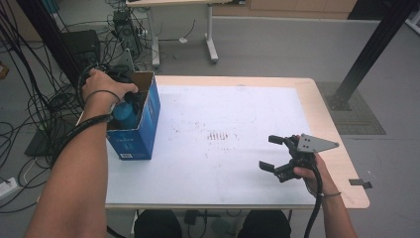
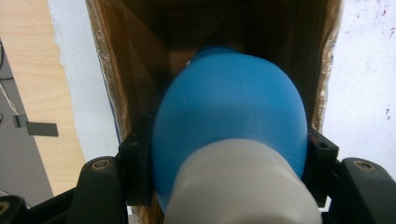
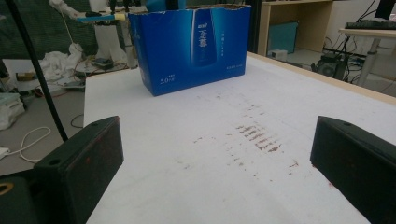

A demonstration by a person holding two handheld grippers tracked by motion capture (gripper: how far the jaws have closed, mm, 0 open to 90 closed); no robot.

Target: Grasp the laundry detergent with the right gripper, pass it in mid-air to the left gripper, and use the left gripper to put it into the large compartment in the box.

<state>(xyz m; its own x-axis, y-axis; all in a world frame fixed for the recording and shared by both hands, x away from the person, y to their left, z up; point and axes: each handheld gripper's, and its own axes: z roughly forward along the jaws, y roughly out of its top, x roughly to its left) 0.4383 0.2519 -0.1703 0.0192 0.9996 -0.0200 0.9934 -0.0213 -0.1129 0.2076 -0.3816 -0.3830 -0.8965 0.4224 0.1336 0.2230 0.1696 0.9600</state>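
While the left hand-held gripper (image 1: 124, 101) clamped a blue bottle (image 2: 229, 126) by its sides, it held the bottle inside the open top of the blue box (image 1: 143, 129) at the tabletop's (image 1: 237, 148) left, seemingly to stow it. Near right, the right hand-held gripper (image 1: 275, 153) waited with jaws wide apart, holding nothing.

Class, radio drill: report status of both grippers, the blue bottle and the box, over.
Left gripper shut on blue bottle, bottle inside open blue box. Right gripper open, empty, over white mat. Nothing in the way.
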